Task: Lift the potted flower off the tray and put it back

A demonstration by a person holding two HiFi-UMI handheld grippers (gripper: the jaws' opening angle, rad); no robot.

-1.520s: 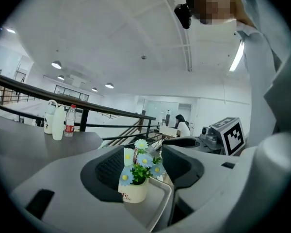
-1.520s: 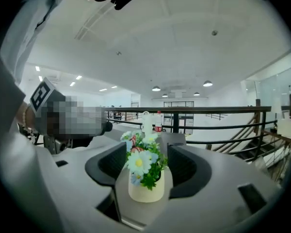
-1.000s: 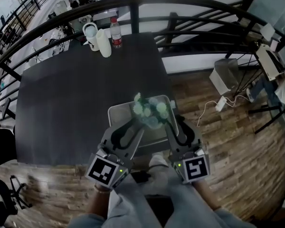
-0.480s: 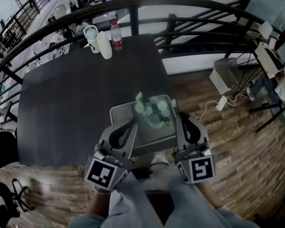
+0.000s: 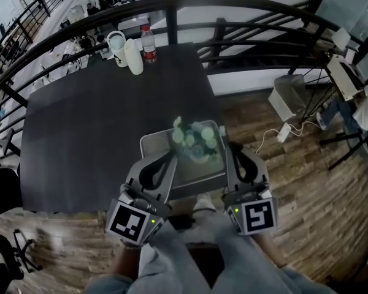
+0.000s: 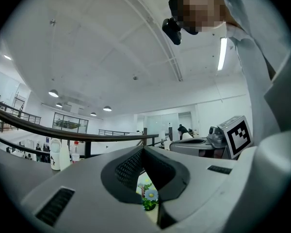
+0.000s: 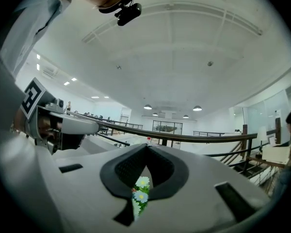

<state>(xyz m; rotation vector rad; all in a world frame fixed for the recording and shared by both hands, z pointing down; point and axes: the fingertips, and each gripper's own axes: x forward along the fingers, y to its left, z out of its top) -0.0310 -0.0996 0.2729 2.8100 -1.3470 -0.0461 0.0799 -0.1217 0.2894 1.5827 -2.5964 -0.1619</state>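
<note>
The potted flower (image 5: 195, 141), pale blooms over green leaves, stands in a grey metal tray (image 5: 190, 177) at the near right corner of the dark table (image 5: 92, 127). My left gripper (image 5: 172, 157) sits at the tray's left rim and my right gripper (image 5: 228, 149) at its right rim. Both have their jaws closed together and seem to pinch the rim. In the left gripper view the jaws (image 6: 143, 148) meet, and the flower (image 6: 149, 197) shows through the slit below them. The right gripper view shows the same, with jaws (image 7: 146, 145) together above the flower (image 7: 141, 191).
At the table's far edge stand a white jug (image 5: 117, 46), a white bottle (image 5: 135, 57) and a red-capped water bottle (image 5: 149, 45). A black railing (image 5: 172, 5) curves behind. To the right lies wood floor with a white cable (image 5: 276, 136). The person's legs are below the grippers.
Both grippers' jaws have closed from open onto the tray's side rims. Both hands have risen slightly, with the tray and flower still between them.
</note>
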